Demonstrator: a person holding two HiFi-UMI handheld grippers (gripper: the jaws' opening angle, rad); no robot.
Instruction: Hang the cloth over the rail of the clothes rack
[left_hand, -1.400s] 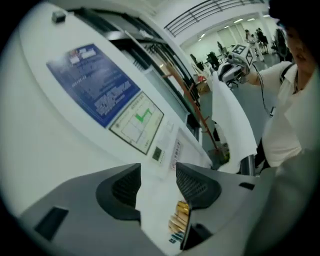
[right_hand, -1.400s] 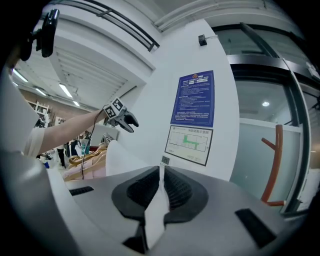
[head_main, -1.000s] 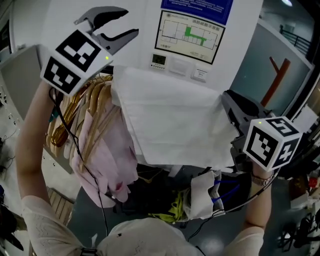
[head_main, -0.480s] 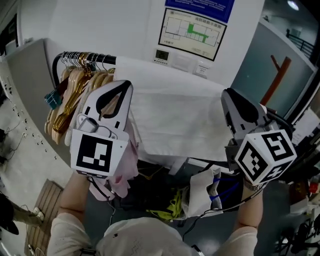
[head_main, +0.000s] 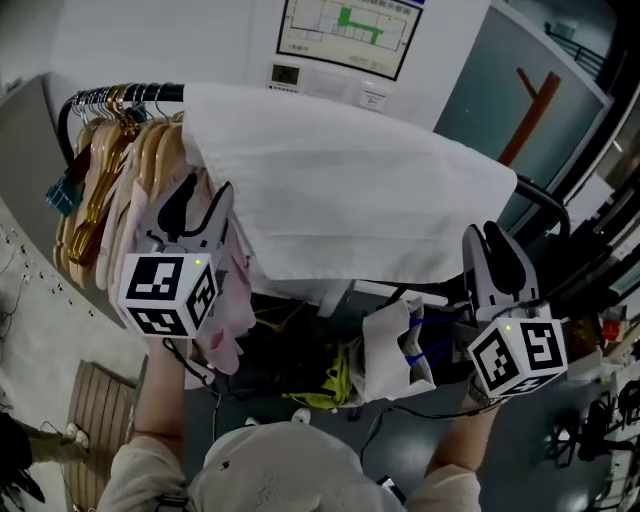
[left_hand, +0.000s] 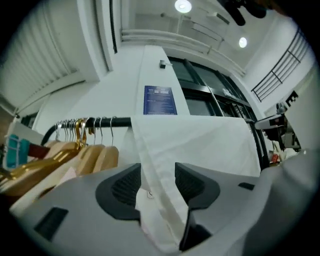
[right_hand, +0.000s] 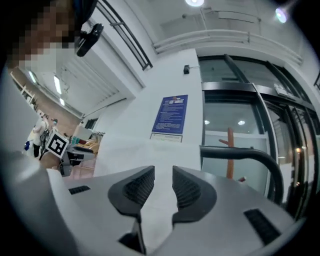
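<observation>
The white cloth (head_main: 340, 200) hangs draped over the black rail (head_main: 165, 93) of the clothes rack, spread wide along it. My left gripper (head_main: 200, 195) is just below the cloth's left edge, in front of the hangers. In the left gripper view the folded left edge of the cloth (left_hand: 200, 145) shows in the gap of the left gripper (left_hand: 157, 175), whose jaws are opening and not pressing on it. My right gripper (head_main: 483, 235) is under the cloth's lower right corner, apart from it. The right gripper (right_hand: 163, 172) has a narrow gap and holds nothing; the cloth (right_hand: 130, 155) lies beyond it.
Several wooden hangers (head_main: 110, 150) and a pink garment (head_main: 225, 300) crowd the rail's left end. The rail bends down at the right (head_main: 545, 200). A white bag and cables (head_main: 390, 350) lie under the rack. A notice board (head_main: 345, 30) hangs on the wall behind.
My left gripper came down from above the rail to the cloth's left edge. The right gripper dropped away from the cloth's right edge. The cloth now hangs on the rail by itself.
</observation>
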